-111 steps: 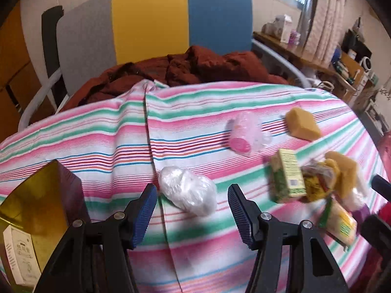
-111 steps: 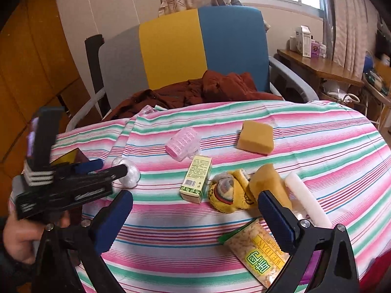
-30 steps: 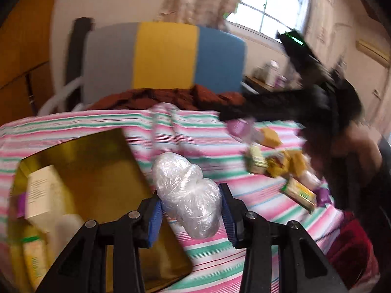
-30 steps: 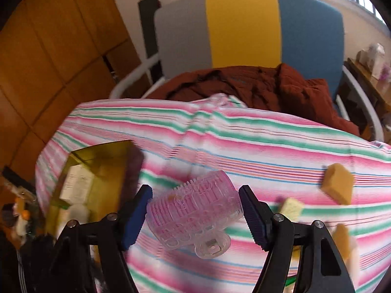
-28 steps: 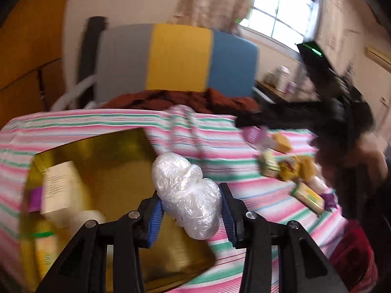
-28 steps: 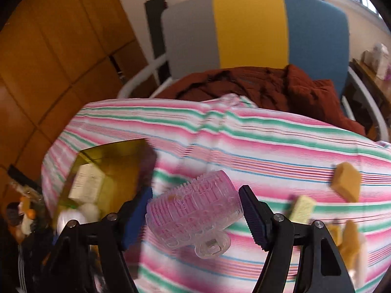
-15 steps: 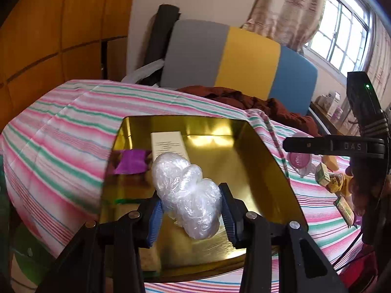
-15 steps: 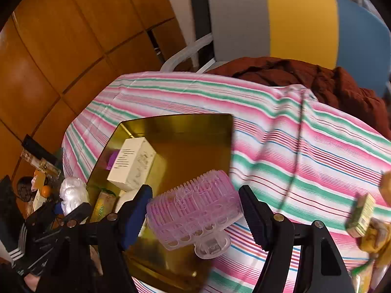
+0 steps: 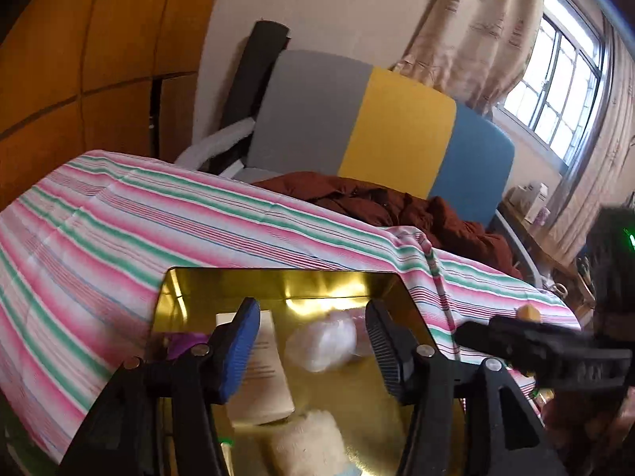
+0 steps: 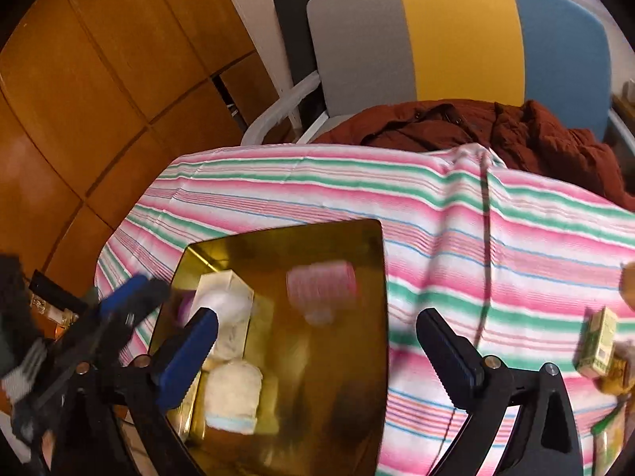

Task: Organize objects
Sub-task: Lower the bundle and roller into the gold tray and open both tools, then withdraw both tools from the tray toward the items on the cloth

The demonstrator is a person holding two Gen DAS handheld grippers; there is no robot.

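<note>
Here both the left gripper and right gripper hang spread over the gold tray, the blurred plastic bundle and pink roller seemingly dropping inside.

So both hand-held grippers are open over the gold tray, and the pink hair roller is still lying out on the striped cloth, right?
Not quite. The pink hair roller is over the gold tray, not on the striped cloth; the right wrist view shows it. Both the left hand-held gripper and right hand-held gripper are indeed open.

Gold tray crowded at left, bare floor at right
</note>
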